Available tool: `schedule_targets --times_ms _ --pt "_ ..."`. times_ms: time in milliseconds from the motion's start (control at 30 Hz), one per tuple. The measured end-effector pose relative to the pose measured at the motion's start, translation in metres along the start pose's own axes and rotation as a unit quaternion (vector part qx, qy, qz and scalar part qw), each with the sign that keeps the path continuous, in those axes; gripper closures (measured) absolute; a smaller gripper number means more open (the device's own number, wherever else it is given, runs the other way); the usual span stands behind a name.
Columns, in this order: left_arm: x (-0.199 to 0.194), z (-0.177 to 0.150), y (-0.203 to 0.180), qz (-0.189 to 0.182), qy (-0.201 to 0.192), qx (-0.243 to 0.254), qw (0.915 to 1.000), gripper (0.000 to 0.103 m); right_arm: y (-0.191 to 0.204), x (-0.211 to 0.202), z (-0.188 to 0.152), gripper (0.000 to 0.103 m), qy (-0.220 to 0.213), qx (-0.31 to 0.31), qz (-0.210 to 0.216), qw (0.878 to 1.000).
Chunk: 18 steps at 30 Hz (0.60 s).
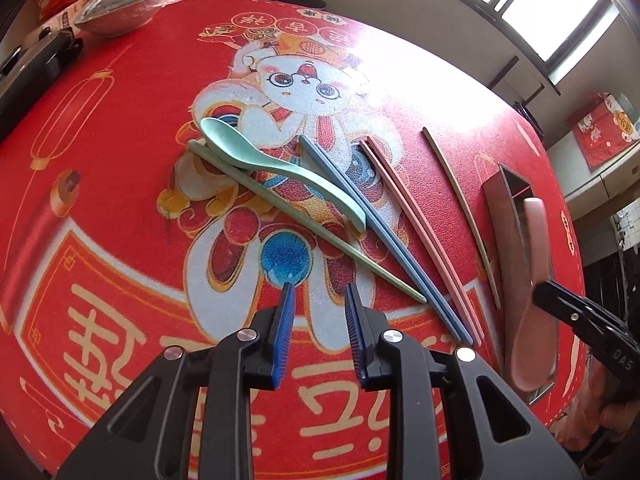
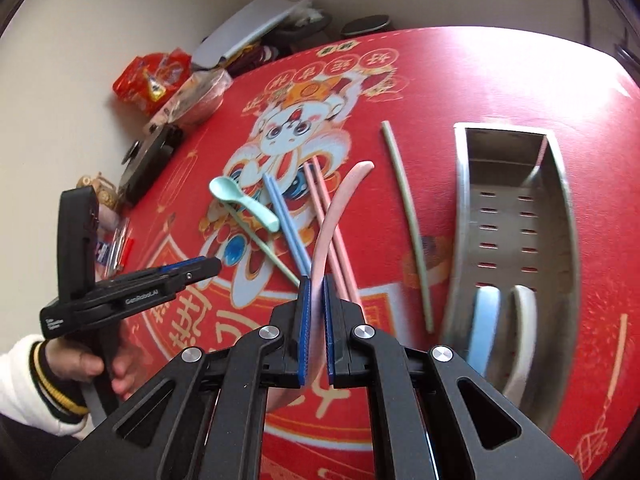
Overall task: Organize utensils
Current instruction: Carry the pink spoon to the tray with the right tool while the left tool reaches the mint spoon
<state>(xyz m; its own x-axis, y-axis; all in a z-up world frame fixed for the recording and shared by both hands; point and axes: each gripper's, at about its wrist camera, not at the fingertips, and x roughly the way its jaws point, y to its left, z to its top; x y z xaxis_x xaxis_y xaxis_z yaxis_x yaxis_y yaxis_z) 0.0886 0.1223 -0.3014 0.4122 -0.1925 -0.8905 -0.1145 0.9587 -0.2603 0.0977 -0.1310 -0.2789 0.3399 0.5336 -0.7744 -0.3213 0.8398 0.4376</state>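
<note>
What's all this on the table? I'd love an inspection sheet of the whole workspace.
Surface: red printed mat.
Job's things: pink spoon held; mint spoon, blue chopsticks, pink chopsticks, green chopsticks lying loose; metal caddy holds two spoons.
Clutter: bowl, snack packets at the far edge.
Grippers: left gripper open, empty; right gripper shut on pink spoon.
Cables: nothing seen.
Surroundings: window, wall.

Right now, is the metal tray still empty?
No: in the right wrist view the metal tray already holds a blue spoon and a white spoon at its near end.
</note>
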Motion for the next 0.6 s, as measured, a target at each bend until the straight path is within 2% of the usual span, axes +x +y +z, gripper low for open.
schedule_targets --times_ms 200,267,467,600 --pt "0.026 0.022 -0.012 0.032 0.01 0.011 0.9994 0.075 -0.033 -0.035 -0.007 0.097 -0.038 0.036 -0.031 0.998" --pt "0.028 0.026 -0.014 0.035 0.006 0.013 0.9993 0.068 -0.041 -0.042 -0.01 0.097 -0.046 0.045 -0.036 0.997" --pt "0.041 0.033 -0.016 0.051 0.013 0.001 0.9986 0.067 -0.054 -0.051 -0.012 0.097 -0.055 0.059 -0.044 0.996" --pt "0.046 0.036 -0.024 0.073 0.006 0.014 0.9972 0.064 -0.054 -0.052 -0.01 0.097 -0.057 0.056 -0.043 0.996"
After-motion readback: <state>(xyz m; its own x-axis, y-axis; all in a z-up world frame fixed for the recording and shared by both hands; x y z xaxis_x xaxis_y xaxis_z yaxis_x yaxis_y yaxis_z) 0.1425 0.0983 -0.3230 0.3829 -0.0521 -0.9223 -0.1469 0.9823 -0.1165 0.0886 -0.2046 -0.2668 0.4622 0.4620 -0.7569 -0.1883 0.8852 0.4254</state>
